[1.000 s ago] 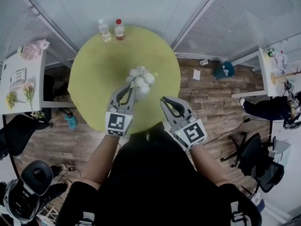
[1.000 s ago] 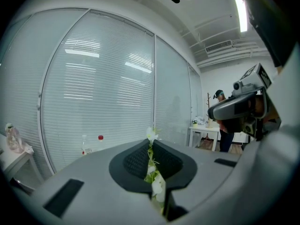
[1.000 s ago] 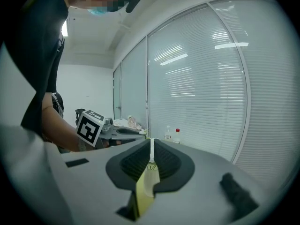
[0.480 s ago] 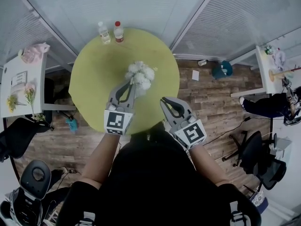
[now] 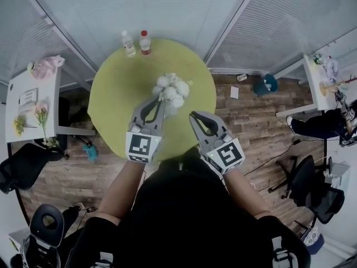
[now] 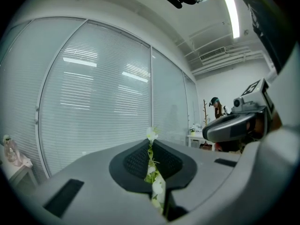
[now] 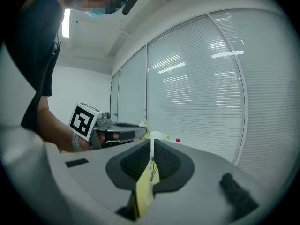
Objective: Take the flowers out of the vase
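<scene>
A bunch of small white flowers (image 5: 171, 89) hangs over the round yellow-green table (image 5: 117, 88). My left gripper (image 5: 161, 101) is shut on its green stems just below the blossoms; in the left gripper view the stems and white petals (image 6: 153, 171) fill the slit between the jaws. My right gripper (image 5: 193, 115) hovers beside it to the right, shut with nothing in it. Its own view shows only the table through the slit, with the flowers (image 7: 156, 135) and left gripper (image 7: 123, 131) beyond. I cannot make out the vase; flowers and grippers cover that spot.
Two plastic bottles (image 5: 129, 42) (image 5: 145, 41) stand at the table's far edge, before a wall of window blinds. A white side table (image 5: 25, 116) with more flowers is at the left. Office chairs (image 5: 304, 183) and a seated person (image 5: 315, 128) are to the right.
My left gripper has risen with the flowers, which now sit farther up over the table. My right gripper has risen slightly too.
</scene>
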{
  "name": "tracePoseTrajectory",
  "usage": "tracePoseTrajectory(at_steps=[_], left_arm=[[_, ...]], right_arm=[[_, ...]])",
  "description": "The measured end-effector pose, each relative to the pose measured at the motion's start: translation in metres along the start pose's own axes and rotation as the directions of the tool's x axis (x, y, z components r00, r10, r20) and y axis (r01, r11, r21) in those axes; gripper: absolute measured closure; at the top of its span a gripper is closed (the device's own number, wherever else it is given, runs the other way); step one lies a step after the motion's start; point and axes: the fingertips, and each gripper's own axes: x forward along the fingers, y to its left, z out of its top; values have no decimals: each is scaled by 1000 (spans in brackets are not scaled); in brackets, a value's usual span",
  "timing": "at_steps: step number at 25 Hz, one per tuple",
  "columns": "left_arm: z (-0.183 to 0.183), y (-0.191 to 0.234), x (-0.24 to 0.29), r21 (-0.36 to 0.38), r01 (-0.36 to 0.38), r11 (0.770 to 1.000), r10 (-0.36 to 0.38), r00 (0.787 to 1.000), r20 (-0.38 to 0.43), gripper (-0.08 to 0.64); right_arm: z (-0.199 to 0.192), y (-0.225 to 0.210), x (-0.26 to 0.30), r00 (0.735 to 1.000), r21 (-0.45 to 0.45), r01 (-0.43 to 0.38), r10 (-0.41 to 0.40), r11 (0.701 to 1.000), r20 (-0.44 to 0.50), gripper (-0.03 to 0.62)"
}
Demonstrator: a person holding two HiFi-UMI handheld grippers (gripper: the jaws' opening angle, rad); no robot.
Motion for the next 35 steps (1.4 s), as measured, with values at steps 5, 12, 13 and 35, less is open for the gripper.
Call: tracePoseTrajectory(at_steps=[5, 12, 13, 35], left_arm=[[13, -1, -5, 5, 19, 1000, -19, 1000, -4, 534], [33, -5, -15, 11, 8, 1000, -8, 1000, 18, 534], [36, -7, -16, 13, 4, 1000, -4, 1000, 21, 534], [125, -23, -62, 47, -120, 992, 111, 980, 164, 534]], right_arm=[[8, -3, 1, 999, 8, 29, -30, 1000, 19, 572], [20, -3, -1, 998, 3, 18, -18, 1000, 58, 574], [26, -3, -1, 997, 9, 13, -14, 1000, 74, 574], [54, 4, -34, 985, -34, -75, 79, 997, 154, 574]])
